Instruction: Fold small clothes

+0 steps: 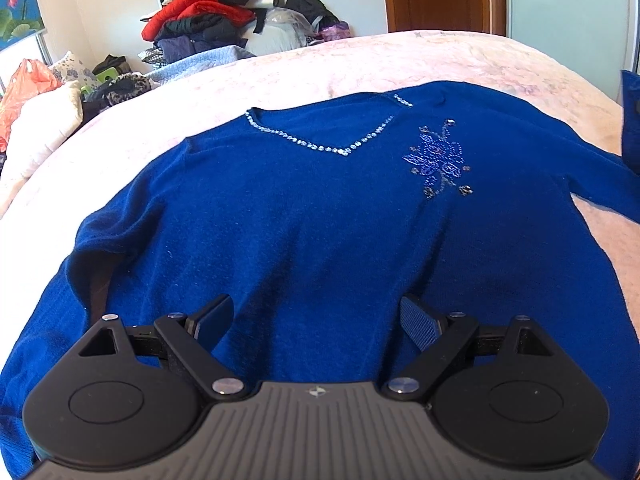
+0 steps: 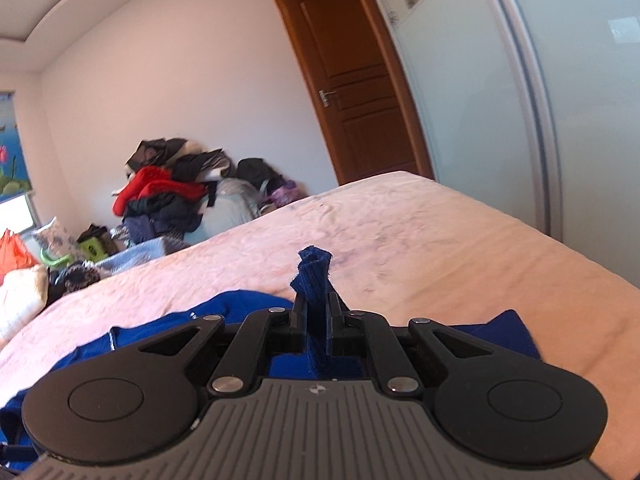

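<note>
A royal-blue sweater (image 1: 304,216) lies face up on the pink bed (image 1: 360,60), with a rhinestone V-neck (image 1: 320,144) and a beaded flower (image 1: 438,158) on the chest. My left gripper (image 1: 316,320) hovers open over the sweater's lower body, nothing between its fingers. In the right wrist view my right gripper (image 2: 318,312) is shut on a bunched strip of the sweater's blue fabric (image 2: 316,276), which sticks up past the fingertips. More of the sweater (image 2: 240,308) lies below it. A lifted piece of blue cloth (image 1: 630,120) shows at the left view's right edge.
A heap of clothes (image 1: 208,20) is piled against the far wall, with bags and cushions (image 1: 40,96) off the bed's left side. A brown door (image 2: 352,80) and a sliding wardrobe panel (image 2: 520,80) stand at the right. Bare pink sheet (image 2: 420,240) lies beyond the sweater.
</note>
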Demonstrator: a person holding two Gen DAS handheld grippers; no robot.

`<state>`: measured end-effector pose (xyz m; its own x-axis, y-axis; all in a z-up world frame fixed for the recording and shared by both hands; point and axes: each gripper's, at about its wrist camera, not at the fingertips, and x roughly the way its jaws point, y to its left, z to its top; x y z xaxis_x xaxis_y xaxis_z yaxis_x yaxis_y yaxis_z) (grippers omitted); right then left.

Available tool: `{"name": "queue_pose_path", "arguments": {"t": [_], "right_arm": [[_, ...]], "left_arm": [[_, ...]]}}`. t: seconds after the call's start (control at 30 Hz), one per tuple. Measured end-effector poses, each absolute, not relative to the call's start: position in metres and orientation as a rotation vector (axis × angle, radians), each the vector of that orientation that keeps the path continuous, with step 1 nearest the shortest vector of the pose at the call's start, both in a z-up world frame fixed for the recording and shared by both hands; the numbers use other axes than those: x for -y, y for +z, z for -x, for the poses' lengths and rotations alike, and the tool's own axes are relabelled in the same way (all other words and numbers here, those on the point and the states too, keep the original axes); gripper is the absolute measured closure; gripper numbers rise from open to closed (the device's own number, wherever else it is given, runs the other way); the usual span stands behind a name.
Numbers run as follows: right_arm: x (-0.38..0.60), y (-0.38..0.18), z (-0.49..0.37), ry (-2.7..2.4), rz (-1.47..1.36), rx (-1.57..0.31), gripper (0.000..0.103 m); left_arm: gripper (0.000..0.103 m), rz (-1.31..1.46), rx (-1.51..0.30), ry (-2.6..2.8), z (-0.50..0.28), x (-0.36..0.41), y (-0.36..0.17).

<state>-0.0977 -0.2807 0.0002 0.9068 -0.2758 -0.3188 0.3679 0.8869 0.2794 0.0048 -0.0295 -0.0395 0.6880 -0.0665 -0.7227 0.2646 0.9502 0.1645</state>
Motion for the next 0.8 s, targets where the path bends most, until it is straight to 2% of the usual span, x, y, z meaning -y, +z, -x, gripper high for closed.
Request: {"name": "queue_pose_path", "arguments": {"t": [0.8], "right_arm": [[0.23, 0.013, 0.038, -0.214, -0.245, -0.358, 0.089]], "left_arm": [[0.012, -0.235, -0.81, -0.141, -0.019, -0.003, -0.04]]}}
